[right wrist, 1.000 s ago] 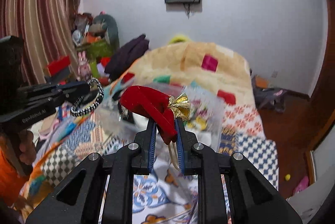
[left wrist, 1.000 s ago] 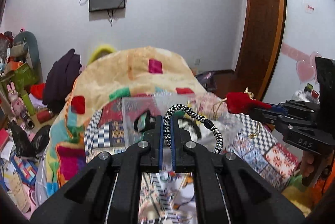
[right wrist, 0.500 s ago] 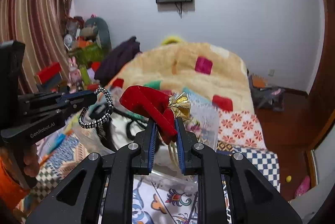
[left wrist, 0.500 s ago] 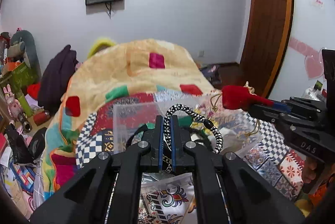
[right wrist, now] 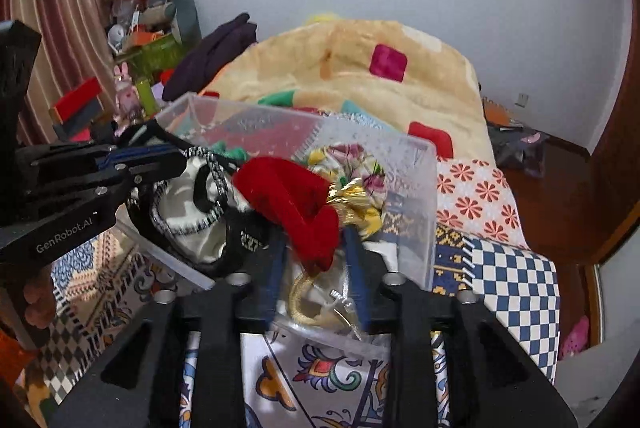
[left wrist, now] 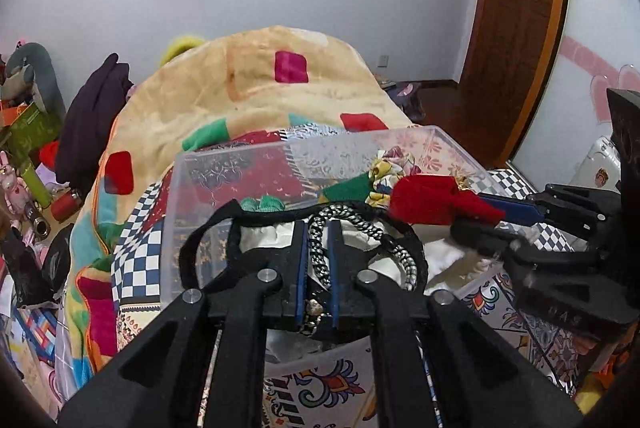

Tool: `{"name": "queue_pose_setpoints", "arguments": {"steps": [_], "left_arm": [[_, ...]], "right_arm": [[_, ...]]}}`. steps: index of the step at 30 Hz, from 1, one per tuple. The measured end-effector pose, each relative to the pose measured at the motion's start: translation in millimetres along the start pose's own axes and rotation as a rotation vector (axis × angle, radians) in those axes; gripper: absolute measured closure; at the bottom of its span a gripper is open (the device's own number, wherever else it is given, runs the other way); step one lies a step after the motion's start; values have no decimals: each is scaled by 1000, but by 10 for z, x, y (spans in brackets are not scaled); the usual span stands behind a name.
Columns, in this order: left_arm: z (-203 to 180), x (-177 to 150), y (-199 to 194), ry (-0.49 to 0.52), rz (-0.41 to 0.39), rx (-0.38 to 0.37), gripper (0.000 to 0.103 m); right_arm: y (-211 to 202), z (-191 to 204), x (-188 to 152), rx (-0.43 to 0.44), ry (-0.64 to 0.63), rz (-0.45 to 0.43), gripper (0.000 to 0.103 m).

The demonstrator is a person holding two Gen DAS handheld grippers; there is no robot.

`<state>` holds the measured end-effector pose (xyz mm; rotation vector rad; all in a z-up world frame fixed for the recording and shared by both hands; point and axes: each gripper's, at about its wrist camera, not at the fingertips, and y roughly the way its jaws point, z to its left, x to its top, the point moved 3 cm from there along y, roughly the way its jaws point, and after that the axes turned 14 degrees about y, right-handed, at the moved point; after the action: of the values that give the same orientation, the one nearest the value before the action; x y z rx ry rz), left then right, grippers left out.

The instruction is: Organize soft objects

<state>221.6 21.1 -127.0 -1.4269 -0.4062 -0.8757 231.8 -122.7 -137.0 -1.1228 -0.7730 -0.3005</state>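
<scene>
A clear plastic bin [left wrist: 304, 151] [right wrist: 416, 187] sits on the patterned bedspread and holds several soft items: a floral scrunchie [right wrist: 352, 163], green fabric [left wrist: 348, 187], black bands. My left gripper [left wrist: 318, 228] is shut on a black-and-white braided hair tie [left wrist: 360, 228] over the bin; it also shows in the right wrist view [right wrist: 176, 151]. My right gripper [right wrist: 314, 240] has its jaws spread a little around a red velvet bow with gold trim [right wrist: 296, 195], over the bin's near edge. The bow also shows in the left wrist view [left wrist: 432, 199].
A beige blanket with coloured squares [left wrist: 260, 87] is heaped behind the bin. Dark clothes [left wrist: 96, 119] and cluttered toys and boxes [right wrist: 140, 39] lie at the left. A wooden door [left wrist: 516, 27] stands at the right.
Both grippers have moved forward and down over the clear bin with their items. The right gripper's jaws have spread apart around the red bow.
</scene>
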Motion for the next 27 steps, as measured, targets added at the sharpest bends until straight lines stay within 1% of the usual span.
{"name": "queue_pose_setpoints", "arguments": {"steps": [1, 2, 3, 4, 5, 10, 14, 17, 19, 23, 24, 25, 27], "left_arm": [[-1, -4, -6, -3, 1, -3, 87], [1, -6, -17, -6, 1, -4, 79], [3, -6, -35, -10, -2, -5, 75], [5, -8, -70, -14, -12, -4, 69], [8, -1, -90, -16, -18, -2, 65], [3, 31, -317, -24, -63, 8, 59], [-18, 74, -599, -28, -120, 22, 58], [-54, 110, -873, -30, -178, 34, 58], [-84, 128, -1079, -31, -224, 50, 54], [-146, 159, -1467, -31, -306, 65, 52], [-162, 159, -1557, -32, -324, 66, 52], [-177, 160, -1650, -33, -342, 68, 51], [-201, 156, -1805, -37, -372, 73, 40]], "right_arm": [[2, 4, -8, -5, -4, 2, 57], [1, 11, -6, -8, -8, 0, 54], [-9, 7, -1, -11, -9, -6, 50], [-37, 12, 5, -9, -13, -11, 48], [-53, 11, 14, -5, -13, -14, 48], [-209, -2, 82, 24, 8, -42, 46], [-422, 30, 137, 46, 16, -84, 46], [-665, 88, 173, 67, 17, -134, 46], [-854, 139, 195, 81, 15, -173, 46], [-1188, 205, 210, 107, 16, -243, 46], [-1278, 228, 205, 112, 15, -260, 44], [-1394, 252, 198, 119, 14, -284, 41], [-1531, 280, 179, 125, 9, -315, 35]]}}
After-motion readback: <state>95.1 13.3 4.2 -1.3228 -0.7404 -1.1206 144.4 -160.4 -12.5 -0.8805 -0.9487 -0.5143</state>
